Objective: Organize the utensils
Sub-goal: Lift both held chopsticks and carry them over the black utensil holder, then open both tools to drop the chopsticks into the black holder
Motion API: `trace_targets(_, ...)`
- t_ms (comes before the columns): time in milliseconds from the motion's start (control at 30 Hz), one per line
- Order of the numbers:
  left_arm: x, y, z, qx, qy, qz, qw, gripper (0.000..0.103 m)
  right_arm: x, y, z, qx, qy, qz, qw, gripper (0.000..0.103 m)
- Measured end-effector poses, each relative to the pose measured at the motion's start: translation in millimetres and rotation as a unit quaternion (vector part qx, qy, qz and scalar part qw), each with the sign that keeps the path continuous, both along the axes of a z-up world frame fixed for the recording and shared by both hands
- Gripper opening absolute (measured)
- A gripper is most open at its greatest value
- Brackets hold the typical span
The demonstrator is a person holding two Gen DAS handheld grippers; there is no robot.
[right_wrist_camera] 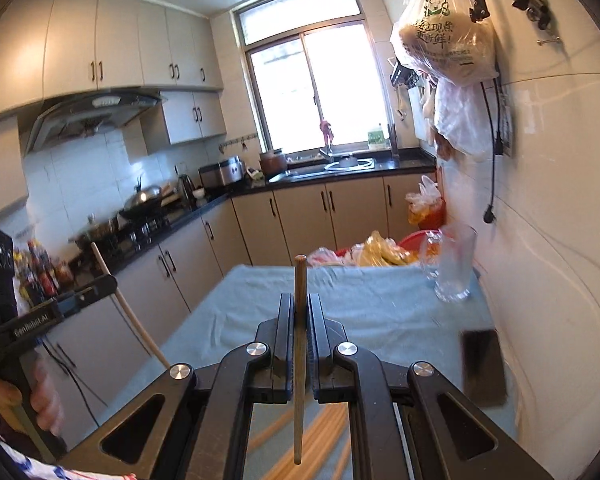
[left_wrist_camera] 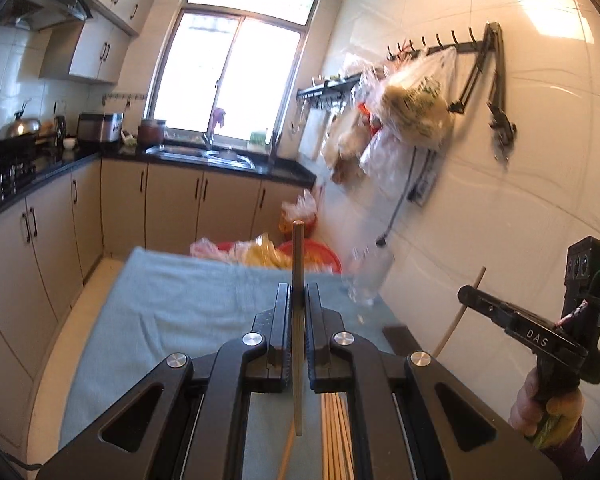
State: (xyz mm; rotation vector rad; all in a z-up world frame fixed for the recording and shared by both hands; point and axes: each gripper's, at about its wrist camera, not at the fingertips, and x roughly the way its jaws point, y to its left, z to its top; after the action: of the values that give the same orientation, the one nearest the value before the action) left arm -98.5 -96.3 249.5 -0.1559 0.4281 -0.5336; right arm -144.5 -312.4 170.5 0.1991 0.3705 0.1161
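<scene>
i'm pinching one wooden chopstick point(left_wrist_camera: 298, 320) upright in my left claw point(left_wrist_camera: 298, 300) and another chopstick point(right_wrist_camera: 299, 344) in my right claw point(right_wrist_camera: 299, 308); the glass cup point(right_wrist_camera: 452, 268) is standing at two o'clock, nearer my right hand.

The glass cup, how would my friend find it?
Look at the table with the blue cloth. Go to its far corner by the white tiled wall. The glass cup stands upright there, the only see-through thing, unlike the wooden chopsticks lying flat.
</scene>
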Motion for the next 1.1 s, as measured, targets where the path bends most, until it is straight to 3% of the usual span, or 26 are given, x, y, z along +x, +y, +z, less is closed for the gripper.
trace_targets(167,50.5,-19.8,21.0,-0.005,-0.014,0.019,0.9997,0.006,46.8,2.0,26.2,0.026,-0.024,-0.002,0.999,0.006)
trace_targets(333,95.5,-40.3,18.1,0.000,-0.009,0.028,0.9996,0.006,85.7,4.2,32.9,0.041,-0.045,-0.012,0.998,0.006)
trace_targets(467,126.2,-57.8,-5.1,0.023,0.013,0.027,0.9993,0.006,116.3,11.4,11.9,0.028,-0.027,-0.025,0.999,0.006)
trace_targets(567,142.7,-68.5,-29.1,0.045,0.044,0.026,0.9977,0.006,138.1,17.0,-13.4,0.026,0.012,-0.021,0.999,0.006)
trace_targets(800,150.3,-71.4,-59.4,0.066,0.078,0.033,0.9943,0.006,170.9,23.9,-62.6,0.007,0.084,-0.017,0.996,0.006)
trace_targets(867,149.6,-70.7,-59.9,0.069,0.078,0.033,0.9940,0.010,176.7,23.2,-67.5,0.007,0.090,-0.017,0.996,0.007)
trace_targets(933,147.4,-68.6,-57.4,0.068,0.076,0.035,0.9942,0.026,182.2,21.2,-68.7,0.004,0.093,-0.022,0.995,0.007)
trace_targets(1000,142.6,-64.9,-51.9,0.063,0.067,0.040,0.9950,0.035,185.2,19.6,-67.9,0.007,0.094,-0.023,0.995,0.010)
trace_targets(1067,137.9,-58.7,-46.7,0.058,0.059,0.046,0.9955,0.039,186.8,19.3,-66.0,0.008,0.095,-0.027,0.995,0.035)
trace_targets(1100,135.1,-55.4,-44.0,0.056,0.056,0.048,0.9957,0.041,185.7,19.2,-64.1,0.007,0.093,-0.028,0.995,0.040)
